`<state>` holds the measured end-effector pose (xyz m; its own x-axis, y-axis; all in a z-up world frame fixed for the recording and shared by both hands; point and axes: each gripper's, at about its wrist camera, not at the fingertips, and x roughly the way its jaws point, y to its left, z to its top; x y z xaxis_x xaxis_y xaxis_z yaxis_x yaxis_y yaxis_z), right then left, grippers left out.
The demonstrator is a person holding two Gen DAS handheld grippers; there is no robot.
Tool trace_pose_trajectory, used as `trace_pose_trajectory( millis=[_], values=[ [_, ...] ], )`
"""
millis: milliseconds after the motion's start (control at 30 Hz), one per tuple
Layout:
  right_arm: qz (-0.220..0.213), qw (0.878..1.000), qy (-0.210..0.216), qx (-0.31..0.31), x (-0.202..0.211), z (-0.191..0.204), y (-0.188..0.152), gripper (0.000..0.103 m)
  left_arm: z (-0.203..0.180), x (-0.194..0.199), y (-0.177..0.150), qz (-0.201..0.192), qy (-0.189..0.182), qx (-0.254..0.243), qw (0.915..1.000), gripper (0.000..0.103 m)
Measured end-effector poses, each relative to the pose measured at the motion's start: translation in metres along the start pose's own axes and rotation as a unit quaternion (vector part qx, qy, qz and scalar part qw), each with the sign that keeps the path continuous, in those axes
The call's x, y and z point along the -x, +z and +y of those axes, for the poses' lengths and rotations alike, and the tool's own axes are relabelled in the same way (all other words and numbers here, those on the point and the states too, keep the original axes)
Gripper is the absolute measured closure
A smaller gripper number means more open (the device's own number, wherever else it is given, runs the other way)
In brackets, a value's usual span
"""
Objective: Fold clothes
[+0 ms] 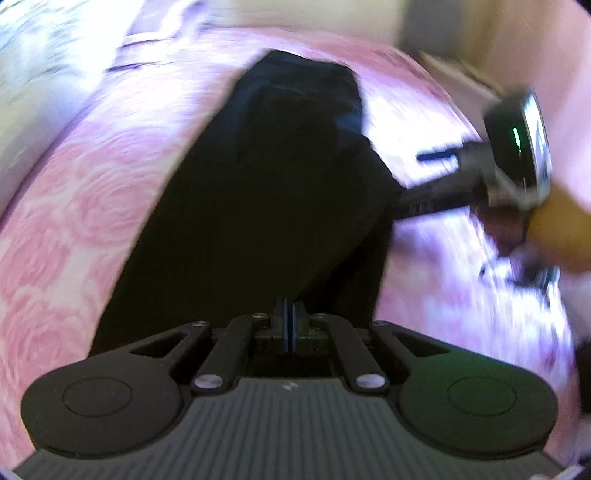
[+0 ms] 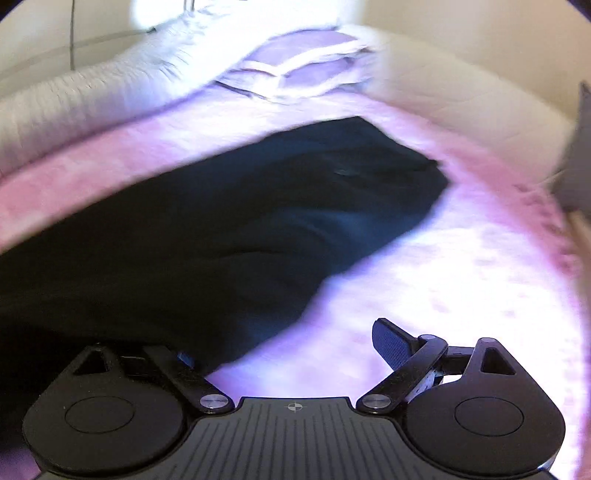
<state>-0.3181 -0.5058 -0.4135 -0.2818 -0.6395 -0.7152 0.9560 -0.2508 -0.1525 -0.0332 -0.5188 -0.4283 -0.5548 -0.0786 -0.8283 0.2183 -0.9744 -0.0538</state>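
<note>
While the left tool is being pinched on the trousers, the wide-open right tool, at 3 o'clock, is gripping nothing; slippage is being risked.

A bedroom in a home. A bed takes up most of both views, covered by a pink bedspread printed with roses. At its far end lie a pale folded pillow and a rolled white quilt, with plain cream walls behind.
</note>
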Motion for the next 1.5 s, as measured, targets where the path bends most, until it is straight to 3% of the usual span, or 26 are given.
trace_pose_trajectory(
  millis=[167,267,367,533,667,767,867,967,1067,1200,1267,1333,1367,1433,1467,1500],
  values=[
    [-0.01,1.0,0.003,0.021,-0.001,0.005,0.001,0.012,-0.039,-0.019,-0.013,0.031,0.001,-0.097,0.9947,0.102],
    [-0.027,0.997,0.014,0.069,-0.016,0.025,0.004,0.012,-0.048,-0.024,-0.017,0.038,0.007,-0.109,0.9933,0.102],
    [-0.018,0.996,-0.005,0.086,-0.036,0.021,0.006,0.012,-0.054,-0.028,-0.02,0.043,0.018,-0.116,0.9922,0.102],
    [-0.007,1.0,-0.001,0.013,-0.008,-0.025,0.003,0.012,-0.07,-0.033,-0.025,0.048,0.036,-0.181,0.9817,0.102],
    [0.043,0.993,0.023,-0.106,-0.021,-0.046,-0.002,0.012,-0.082,-0.034,-0.029,0.068,0.052,-0.225,0.9707,0.098],
    [0.046,0.993,0.028,-0.103,-0.018,-0.042,-0.001,0.012,-0.083,-0.028,-0.021,0.075,0.039,-0.209,0.9742,0.091],
    [0.051,0.993,0.081,-0.068,-0.001,-0.041,-0.004,0.012,-0.085,-0.015,-0.01,0.053,0.011,-0.182,0.9818,0.088],
    [0.058,0.989,0.117,-0.074,0.013,-0.066,-0.009,0.012,-0.086,-0.006,0.01,0.018,-0.007,-0.151,0.9883,0.086],
    [0.058,0.984,0.12,-0.114,0.01,-0.107,0.001,0.012,-0.089,-0.014,0.037,-0.014,-0.002,-0.14,0.9901,0.085],
    [0.051,0.973,0.134,-0.183,-0.028,-0.169,0.04,0.012,-0.109,-0.047,0.071,-0.038,0.012,-0.156,0.987,0.08],
    [0.043,0.964,0.148,-0.219,-0.055,-0.195,0.067,0.012,-0.115,-0.064,0.078,-0.029,0.021,-0.168,0.9851,0.08],
    [0.036,0.955,0.161,-0.245,-0.083,-0.217,0.092,0.012,-0.118,-0.08,0.08,-0.012,0.03,-0.178,0.9835,0.087],
    [0.035,0.951,0.168,-0.257,-0.098,-0.225,0.104,0.012,-0.12,-0.088,0.081,-0.003,0.034,-0.183,0.9825,0.098],
    [0.04,0.943,0.181,-0.277,-0.125,-0.238,0.119,0.012,-0.123,-0.103,0.083,0.014,0.042,-0.193,0.9802,0.1],
    [0.045,0.937,0.187,-0.29,-0.141,-0.245,0.127,0.019,-0.125,-0.111,0.083,0.023,0.046,-0.198,0.9788,0.102],
    [0.054,0.931,0.193,-0.304,-0.158,-0.253,0.133,0.057,-0.125,-0.115,0.082,0.029,0.047,-0.2,0.9781,0.103]
  ],
)
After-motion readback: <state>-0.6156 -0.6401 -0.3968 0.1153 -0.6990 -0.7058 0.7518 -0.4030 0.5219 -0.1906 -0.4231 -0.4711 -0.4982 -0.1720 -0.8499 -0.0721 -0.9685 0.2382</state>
